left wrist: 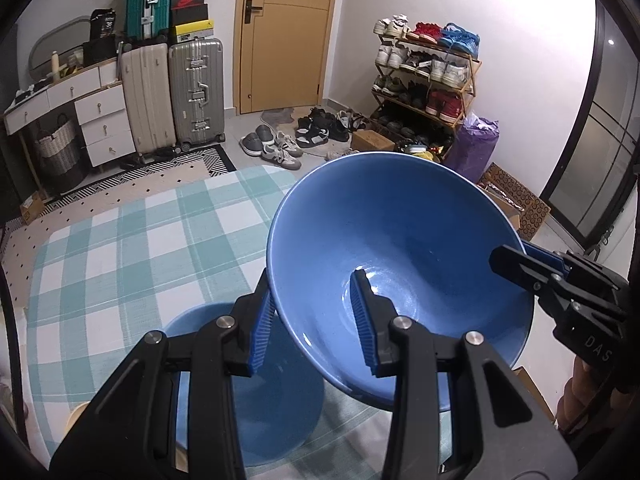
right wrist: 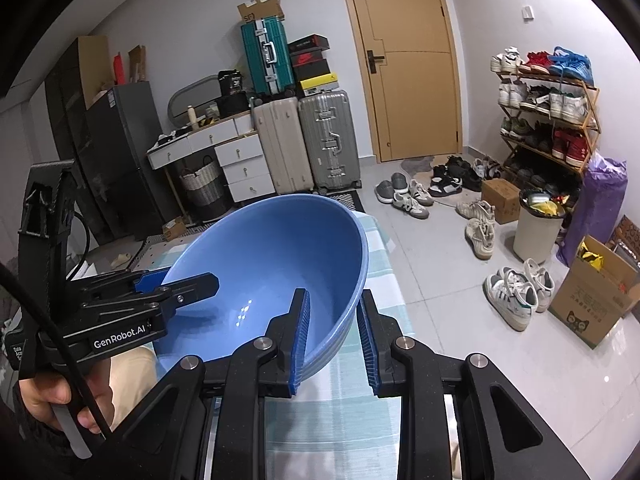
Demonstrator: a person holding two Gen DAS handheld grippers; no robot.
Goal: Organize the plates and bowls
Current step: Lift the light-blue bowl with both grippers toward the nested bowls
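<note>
A large blue bowl (left wrist: 400, 240) hangs tilted above the table with the green-and-white checked cloth (left wrist: 120, 248). My left gripper (left wrist: 316, 320) is shut on its near rim, one pad inside the bowl and one outside. My right gripper (left wrist: 520, 258) grips the rim on the right side. In the right wrist view the same bowl (right wrist: 272, 264) fills the middle, with my right gripper (right wrist: 334, 328) shut across its wall and my left gripper (right wrist: 180, 282) clamped on the left rim. A blue plate (left wrist: 276, 412) lies on the cloth under the bowl.
Suitcases (left wrist: 192, 92) and a white drawer unit (left wrist: 100, 120) stand against the far wall beside a door (left wrist: 280, 32). Shoes (left wrist: 288, 140) litter the floor by a shoe rack (left wrist: 432, 76). Cardboard boxes (right wrist: 592, 300) and a white bin (right wrist: 536, 228) stand to the right.
</note>
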